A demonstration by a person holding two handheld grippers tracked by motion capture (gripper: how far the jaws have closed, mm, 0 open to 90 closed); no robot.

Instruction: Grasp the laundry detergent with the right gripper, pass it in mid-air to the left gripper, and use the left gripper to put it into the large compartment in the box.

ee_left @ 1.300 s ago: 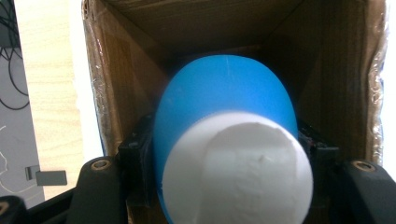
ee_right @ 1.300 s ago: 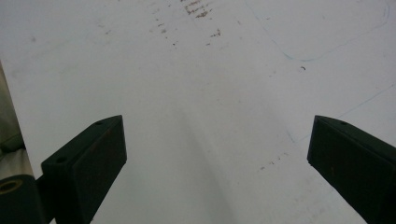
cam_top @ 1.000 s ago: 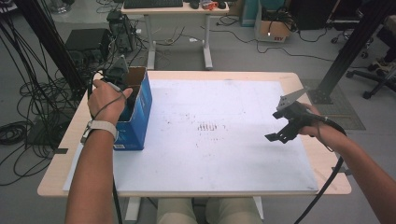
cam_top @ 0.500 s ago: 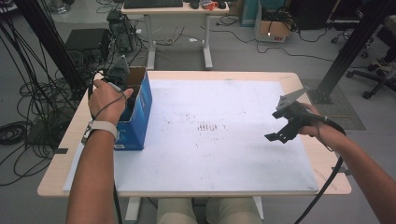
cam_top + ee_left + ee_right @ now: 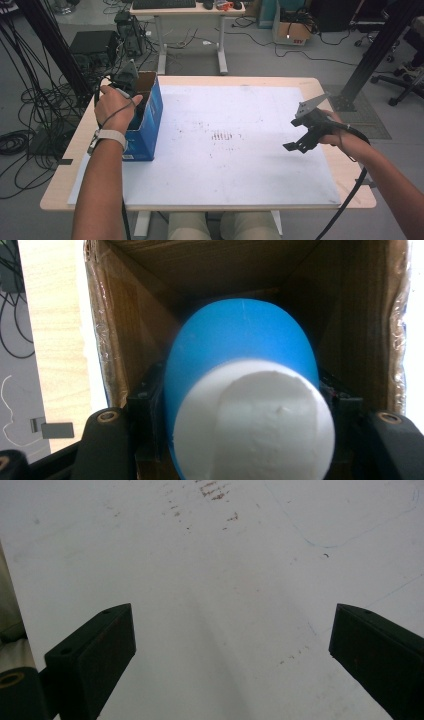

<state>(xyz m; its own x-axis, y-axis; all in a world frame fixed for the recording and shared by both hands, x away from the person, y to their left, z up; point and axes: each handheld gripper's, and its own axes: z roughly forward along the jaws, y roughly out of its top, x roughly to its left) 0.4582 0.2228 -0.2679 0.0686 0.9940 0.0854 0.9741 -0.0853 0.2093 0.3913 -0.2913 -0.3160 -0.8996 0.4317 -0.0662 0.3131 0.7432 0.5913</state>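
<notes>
1 box at 9 o'clock, 1 blue-and-white cup clamped inside it by left gripper; right gripper at 3 o'clock, jaws wide apart, empty.

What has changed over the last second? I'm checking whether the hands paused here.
Nothing visibly changed: the left gripper is still shut on the blue and white object inside the cardboard box, and the right gripper still hovers open over the white sheet.
</notes>
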